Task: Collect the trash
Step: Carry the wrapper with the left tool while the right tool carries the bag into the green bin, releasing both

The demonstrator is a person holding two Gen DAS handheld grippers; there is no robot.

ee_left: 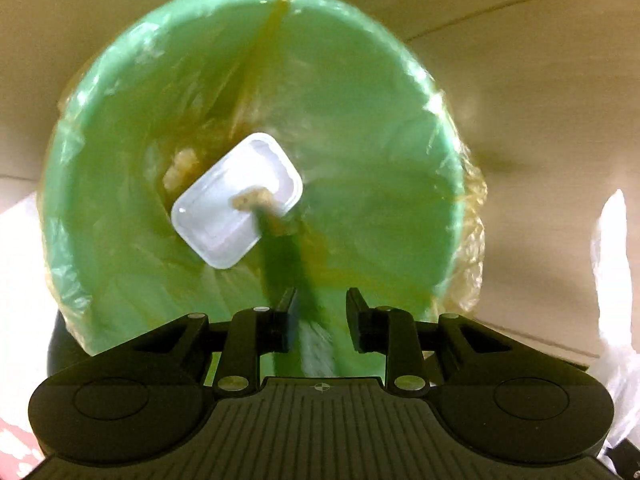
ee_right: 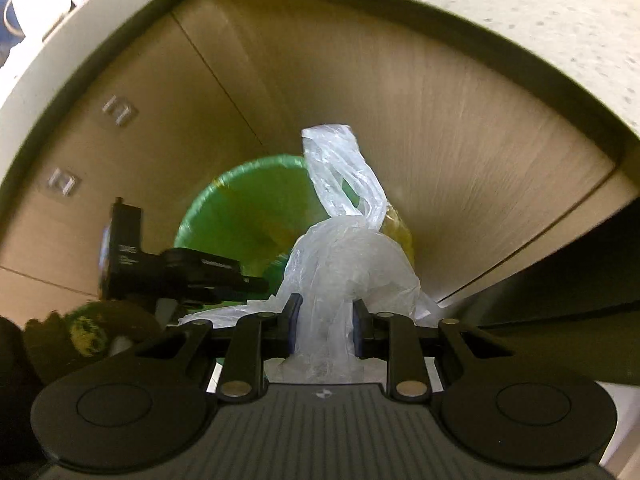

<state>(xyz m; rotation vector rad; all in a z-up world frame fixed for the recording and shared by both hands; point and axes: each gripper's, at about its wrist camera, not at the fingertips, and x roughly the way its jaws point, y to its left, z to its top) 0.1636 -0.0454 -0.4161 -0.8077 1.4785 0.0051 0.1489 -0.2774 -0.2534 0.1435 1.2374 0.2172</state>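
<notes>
In the left wrist view I look down into a green bin [ee_left: 360,120] lined with a thin yellowish liner. A white rectangular tray [ee_left: 224,208] lies at its bottom beside some brownish scraps. My left gripper [ee_left: 322,312] hangs over the bin with its fingers apart. A blurred dark green streak with a whitish end [ee_left: 298,272] runs between them, with a gap showing on its right side. My right gripper [ee_right: 326,320] is shut on a crumpled clear plastic bag [ee_right: 348,256], held near the green bin [ee_right: 240,208]. The left gripper [ee_right: 260,282] shows over the bin's near side.
Wood-look cabinet doors [ee_right: 440,140] stand behind the bin under a pale speckled countertop edge [ee_right: 540,20]. A gloved hand with a green print [ee_right: 84,332] holds the left tool. The clear bag [ee_left: 612,260] also shows at the right edge of the left view.
</notes>
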